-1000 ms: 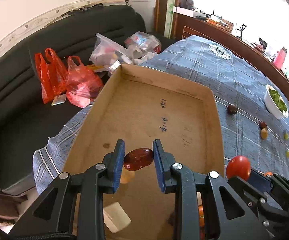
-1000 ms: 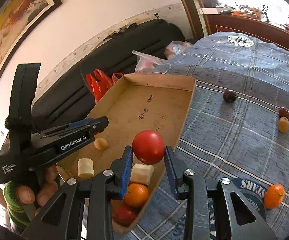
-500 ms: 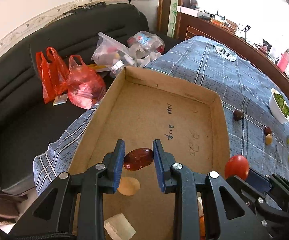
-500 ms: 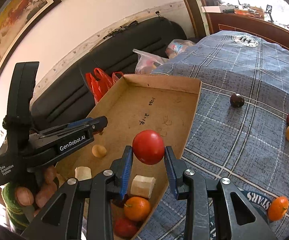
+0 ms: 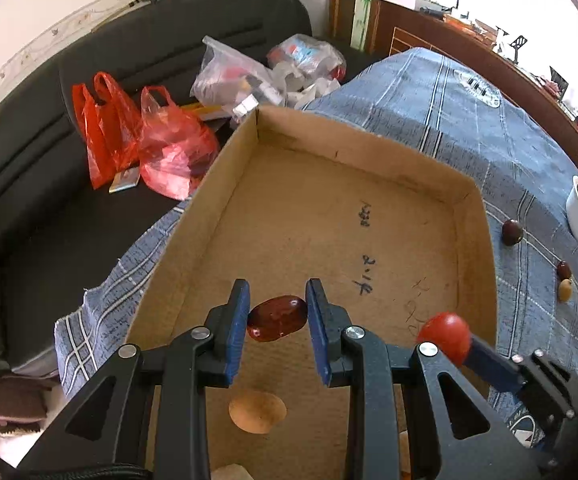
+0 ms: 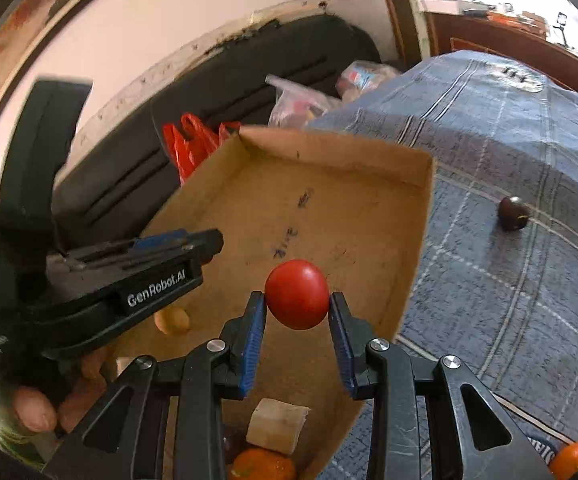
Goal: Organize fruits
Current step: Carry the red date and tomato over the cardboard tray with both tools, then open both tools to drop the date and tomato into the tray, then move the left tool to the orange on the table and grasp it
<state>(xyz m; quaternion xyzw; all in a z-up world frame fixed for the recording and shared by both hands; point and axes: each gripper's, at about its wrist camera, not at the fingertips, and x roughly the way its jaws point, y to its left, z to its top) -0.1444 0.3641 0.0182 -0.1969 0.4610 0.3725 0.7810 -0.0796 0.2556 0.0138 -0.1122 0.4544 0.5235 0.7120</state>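
1. Left gripper [image 5: 277, 318] is clamped on a dark red date-like fruit [image 5: 277, 317], held over the cardboard tray [image 5: 225, 184], prob. for dropping in.
2. Right gripper [image 6: 297, 322] pinches a red tomato [image 6: 297, 294] above the tray's near right side.
3. More fruit lies loose on the blue-clothed worktop [image 6: 509, 152], w/ some already in the tray.

Each fisheye rides just behind its own gripper, looking steeply down and forward, close over the cardboard box [image 5: 329, 216]. Both views share the box, the blue-clothed table [image 6: 509, 140] and black sofa [image 5: 29, 160]; each glimpses the other gripper at its edge.
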